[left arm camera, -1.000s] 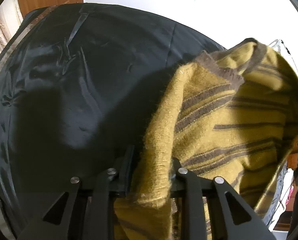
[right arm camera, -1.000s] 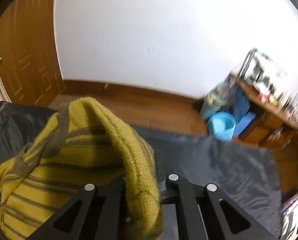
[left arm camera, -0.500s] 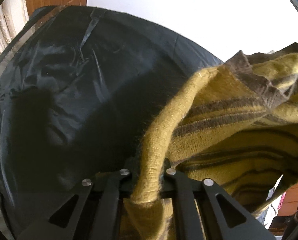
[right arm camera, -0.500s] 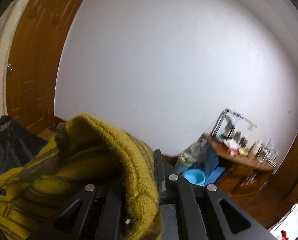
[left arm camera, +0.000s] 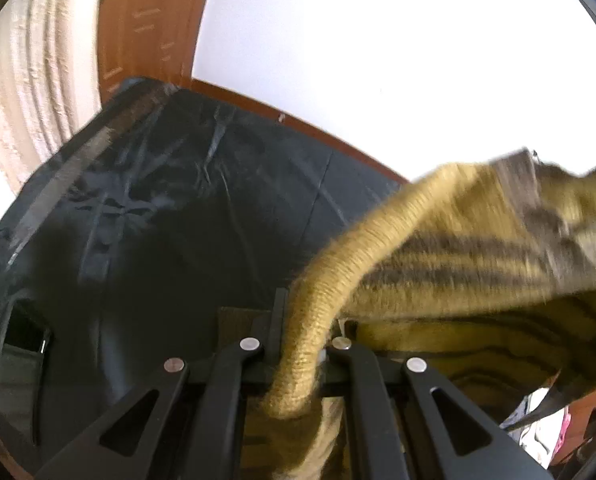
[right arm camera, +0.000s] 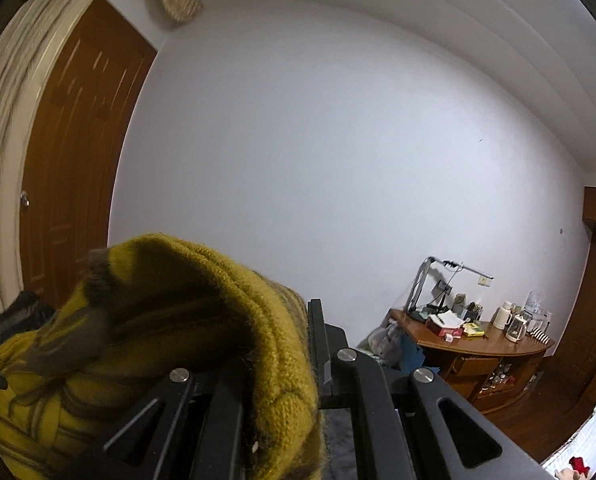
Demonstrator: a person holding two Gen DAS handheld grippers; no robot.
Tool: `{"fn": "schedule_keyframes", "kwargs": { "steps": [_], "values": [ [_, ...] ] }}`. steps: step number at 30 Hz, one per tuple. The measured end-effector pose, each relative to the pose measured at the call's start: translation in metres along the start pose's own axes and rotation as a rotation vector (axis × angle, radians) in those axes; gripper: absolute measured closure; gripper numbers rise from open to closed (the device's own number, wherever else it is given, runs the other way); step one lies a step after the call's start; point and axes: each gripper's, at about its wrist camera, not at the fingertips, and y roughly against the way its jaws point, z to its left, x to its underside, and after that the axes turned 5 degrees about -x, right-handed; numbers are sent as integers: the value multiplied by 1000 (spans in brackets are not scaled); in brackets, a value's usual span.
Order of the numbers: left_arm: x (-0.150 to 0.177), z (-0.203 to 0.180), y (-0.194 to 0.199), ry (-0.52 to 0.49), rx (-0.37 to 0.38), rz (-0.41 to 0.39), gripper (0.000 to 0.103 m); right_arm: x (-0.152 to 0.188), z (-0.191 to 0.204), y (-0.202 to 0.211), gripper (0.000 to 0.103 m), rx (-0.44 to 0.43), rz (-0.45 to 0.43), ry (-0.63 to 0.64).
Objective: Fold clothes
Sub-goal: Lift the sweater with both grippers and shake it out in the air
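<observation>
A mustard-yellow knit sweater (left arm camera: 469, 248) with dark brown stripes hangs in the air between my two grippers. My left gripper (left arm camera: 305, 320) is shut on a rolled edge of it, above the black sheet (left arm camera: 170, 216) that covers the work surface. My right gripper (right arm camera: 286, 336) is shut on another thick fold of the same sweater (right arm camera: 146, 320), lifted high and tilted up toward the white wall. The rest of the sweater sags to the left in the right wrist view.
A wooden door (right arm camera: 78, 152) and a cream curtain (right arm camera: 2, 128) stand at the left. A wooden desk (right arm camera: 469, 344) with clutter and a lamp sits at the far right. A brown floor strip (left arm camera: 305, 128) edges the sheet.
Both grippers have risen and tilted upward with the sweater. The right view has lost the black sheet and shows mostly wall. The sweater stretches more sideways between the grippers.
</observation>
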Motion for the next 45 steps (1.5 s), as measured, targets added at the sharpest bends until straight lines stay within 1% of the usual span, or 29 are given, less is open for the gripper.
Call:
{"fn": "schedule_keyframes", "kwargs": {
  "steps": [2,3,5,6,9,12,16,20,22,26,28,30,32,35,37,40,43,45],
  "values": [
    [32,-25,13,21,23,-32,96,-5,-17,20,96,18,-34,-10],
    [31,-26,21,21,31,-45,96,-8,-25,29,96,24,-49,-15],
    [29,-30,48,15,46,-92,96,-14,-38,47,96,35,-73,-22],
    [25,-29,53,15,51,-103,96,-16,-45,57,96,42,-86,-23],
    [18,-32,97,19,72,-181,96,-23,-63,89,96,65,-128,-33],
    [-5,-30,154,18,99,-252,96,-30,-79,121,96,88,-172,-47],
    [-11,-32,217,9,128,-342,96,-38,-102,163,96,117,-231,-64],
    [-10,-33,276,2,149,-426,96,-44,-113,200,96,133,-272,-77],
    [-6,-35,306,-5,154,-474,96,-45,-124,213,96,140,-289,-79],
    [-9,-34,357,-8,170,-555,96,-43,-123,249,96,155,-316,-46],
    [-8,-32,376,-11,180,-582,96,-41,-122,265,96,162,-324,-23],
    [2,-32,402,-24,187,-618,96,-38,-121,282,96,170,-333,0],
    [13,-31,421,-42,189,-636,96,-35,-124,296,96,182,-332,21],
    [33,-31,442,-83,169,-653,96,-29,-128,307,96,194,-314,50],
    [35,-31,435,-88,154,-652,95,-27,-129,318,96,205,-303,69],
    [43,-33,437,-101,143,-637,95,-24,-126,324,96,234,-300,87],
    [44,-35,417,-105,104,-591,94,-21,-122,318,96,245,-281,91],
    [40,-33,394,-98,83,-539,94,-19,-121,304,96,232,-252,83]
  ]
}}
